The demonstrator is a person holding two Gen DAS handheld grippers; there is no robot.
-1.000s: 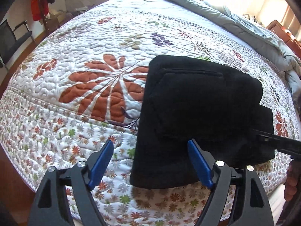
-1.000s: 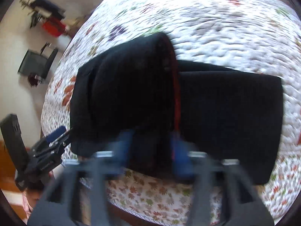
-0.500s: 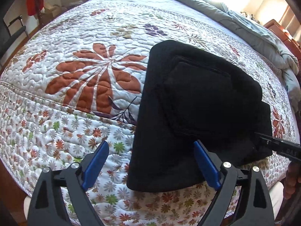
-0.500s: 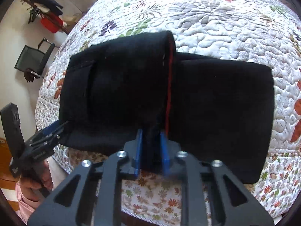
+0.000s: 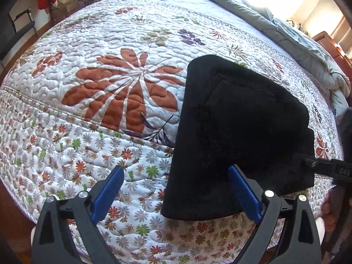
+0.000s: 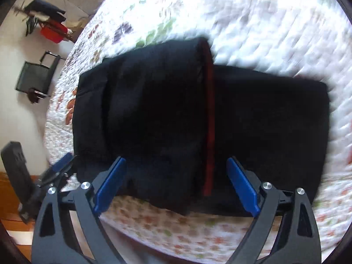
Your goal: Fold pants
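One chair [image 5: 15, 30] sits far left on the floor, then one floral quilt [image 5: 92, 118] across the bed. The left gripper [image 5: 176, 195] spreads its jaws wider, gripping nothing. One pair of black pants [image 5: 237, 136] lies folded near the quilt's front edge. The right gripper [image 6: 176, 187] is opening over them, pads clear of the cloth.
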